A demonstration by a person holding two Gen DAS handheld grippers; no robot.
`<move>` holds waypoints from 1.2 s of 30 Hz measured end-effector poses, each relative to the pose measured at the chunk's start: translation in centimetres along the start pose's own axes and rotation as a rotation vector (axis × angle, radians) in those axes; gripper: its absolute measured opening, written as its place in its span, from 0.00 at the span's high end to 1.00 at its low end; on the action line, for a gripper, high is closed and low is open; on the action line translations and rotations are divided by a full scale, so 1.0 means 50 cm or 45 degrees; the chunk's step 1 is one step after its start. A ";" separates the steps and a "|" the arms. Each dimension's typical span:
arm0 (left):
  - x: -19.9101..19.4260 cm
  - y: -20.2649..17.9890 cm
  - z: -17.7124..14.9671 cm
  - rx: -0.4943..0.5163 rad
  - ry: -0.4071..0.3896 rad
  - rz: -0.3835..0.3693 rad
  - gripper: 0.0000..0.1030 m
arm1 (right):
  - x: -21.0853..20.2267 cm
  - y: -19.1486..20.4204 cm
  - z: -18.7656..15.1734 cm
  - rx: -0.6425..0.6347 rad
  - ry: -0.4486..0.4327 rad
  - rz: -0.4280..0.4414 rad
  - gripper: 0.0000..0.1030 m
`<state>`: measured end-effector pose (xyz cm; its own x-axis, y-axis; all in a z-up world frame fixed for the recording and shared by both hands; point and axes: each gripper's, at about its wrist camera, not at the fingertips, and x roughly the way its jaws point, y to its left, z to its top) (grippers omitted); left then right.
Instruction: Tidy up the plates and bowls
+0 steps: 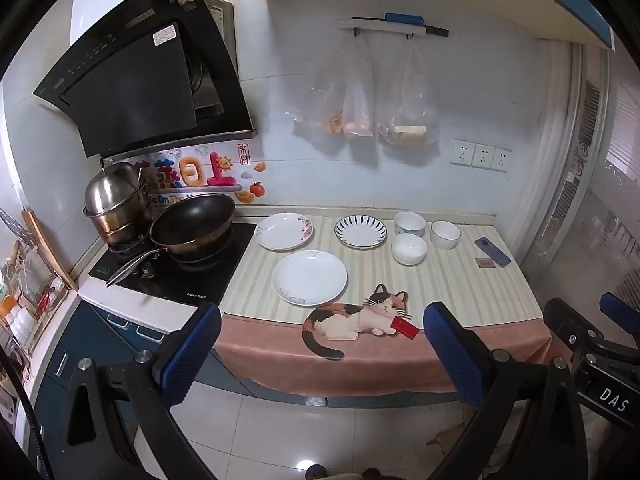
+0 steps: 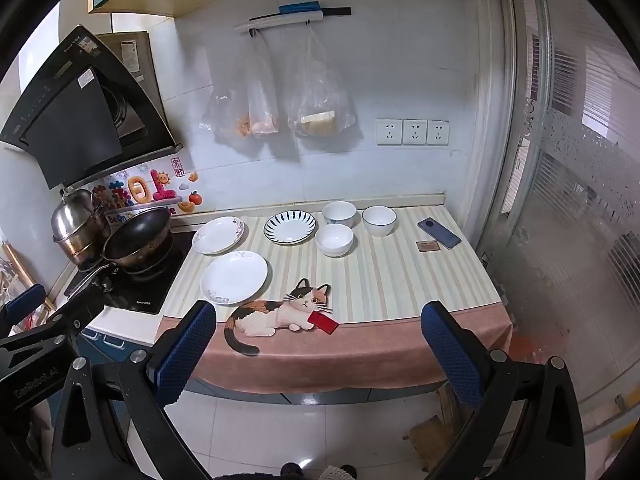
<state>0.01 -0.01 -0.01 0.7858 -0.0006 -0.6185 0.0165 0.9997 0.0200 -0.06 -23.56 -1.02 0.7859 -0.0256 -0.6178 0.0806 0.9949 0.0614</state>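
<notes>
While ahead of hand-held gripper (image 1: pixel 320 356), plates (image 1: pixel 309 277)

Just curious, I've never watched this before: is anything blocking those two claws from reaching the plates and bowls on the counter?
Nothing visible is. Both the left claw and right claw hang open in front of the counter's edge. Only bare tablecloth with its printed cat lies before the nearest plate and the bowls. The wok stands off to the left.

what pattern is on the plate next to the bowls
Dark blue radiating stripes around the rim of the striped plate, white centre; clearest in the right wrist view.
</notes>
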 end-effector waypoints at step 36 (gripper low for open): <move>-0.004 -0.025 0.020 0.001 -0.010 -0.011 0.00 | -0.006 -0.010 0.012 0.007 -0.023 -0.007 0.00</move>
<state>0.44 -1.31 0.90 0.7906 -0.0094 -0.6123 0.0235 0.9996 0.0151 0.06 -24.11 -0.39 0.7962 -0.0332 -0.6042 0.0884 0.9942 0.0619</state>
